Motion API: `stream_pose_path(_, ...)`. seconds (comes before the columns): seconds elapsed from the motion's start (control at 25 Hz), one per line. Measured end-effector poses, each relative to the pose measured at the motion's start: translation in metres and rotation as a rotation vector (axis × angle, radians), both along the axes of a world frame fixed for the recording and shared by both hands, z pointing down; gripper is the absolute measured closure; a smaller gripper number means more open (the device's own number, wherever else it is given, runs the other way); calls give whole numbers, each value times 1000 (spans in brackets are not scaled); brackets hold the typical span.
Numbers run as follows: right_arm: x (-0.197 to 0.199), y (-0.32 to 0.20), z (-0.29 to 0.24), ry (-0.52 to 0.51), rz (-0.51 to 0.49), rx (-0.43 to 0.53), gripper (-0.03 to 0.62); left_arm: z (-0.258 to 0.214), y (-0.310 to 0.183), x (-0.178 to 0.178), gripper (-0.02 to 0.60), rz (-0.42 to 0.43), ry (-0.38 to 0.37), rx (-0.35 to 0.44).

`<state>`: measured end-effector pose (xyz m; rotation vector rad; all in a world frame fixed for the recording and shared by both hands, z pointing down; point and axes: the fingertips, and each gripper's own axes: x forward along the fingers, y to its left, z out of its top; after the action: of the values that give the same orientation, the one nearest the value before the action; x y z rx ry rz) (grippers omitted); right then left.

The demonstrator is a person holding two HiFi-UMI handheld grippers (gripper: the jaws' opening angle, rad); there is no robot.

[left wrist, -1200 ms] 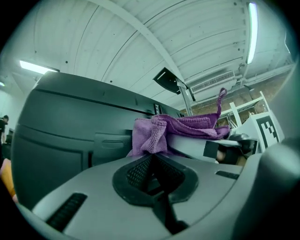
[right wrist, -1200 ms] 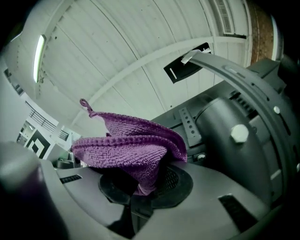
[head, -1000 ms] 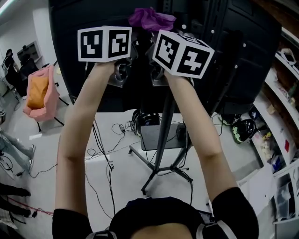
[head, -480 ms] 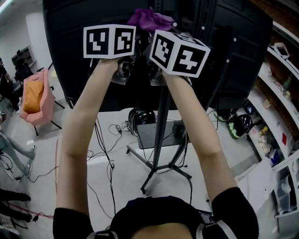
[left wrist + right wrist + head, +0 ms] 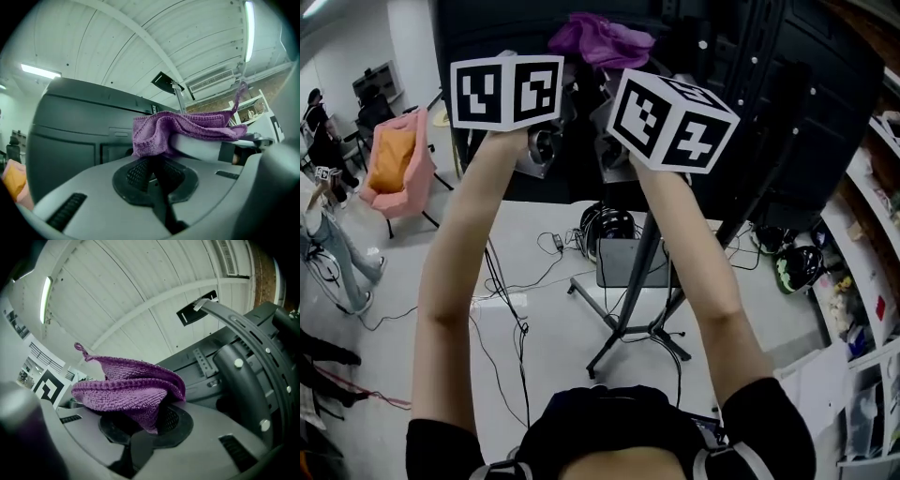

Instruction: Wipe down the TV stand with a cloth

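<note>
A purple cloth (image 5: 602, 40) is bunched up high between my two raised grippers, against the black back of the TV (image 5: 797, 112). The stand's dark pole (image 5: 639, 272) runs down to its legs (image 5: 623, 339) on the floor. In the left gripper view, my left gripper (image 5: 152, 161) is shut on one end of the cloth (image 5: 187, 130). The right gripper (image 5: 145, 420) is shut on the other end of the cloth (image 5: 126, 385), next to the stand's curved mount (image 5: 251, 357). The marker cubes (image 5: 508, 89) (image 5: 670, 117) hide the fingertips in the head view.
A pink chair with an orange cushion (image 5: 394, 167) stands at the left, and a person's legs (image 5: 333, 253) show near it. Cables (image 5: 511, 305) trail over the floor beside the stand's legs. A grey box (image 5: 623, 262) and headphones (image 5: 605, 223) lie behind the pole. Shelves (image 5: 872, 216) line the right.
Both grippers stay high and together, still shut on the cloth. The head view has shifted, so the cubes look a little bigger and the right cube sits slightly lower and further right.
</note>
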<state>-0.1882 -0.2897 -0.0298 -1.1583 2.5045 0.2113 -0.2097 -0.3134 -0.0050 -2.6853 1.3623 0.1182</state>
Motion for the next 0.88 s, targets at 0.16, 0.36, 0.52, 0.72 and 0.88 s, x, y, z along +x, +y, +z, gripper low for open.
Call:
stream_pose_path(0.16, -40, -1, 20, 12, -87, -44, 530, 21, 4, -43, 575, -78, -4, -28)
stream_pose_path(0.36, -67, -15, 44, 34, -116, -99, 530, 46, -6, -71, 575, -129, -15, -71)
stream_pose_path(0.52, -68, -33, 54, 35, -88, -127, 530, 59, -19, -73, 575, -128, -14, -101)
stream_pose_path(0.72, -52, -54, 57, 23, -31, -136, 530, 61, -33, -60, 575, -95, -22, -105)
stream_pose_path(0.88, -36, -60, 56, 31, 15, -119, 530, 58, -35, -45, 575, -64, -20, -93)
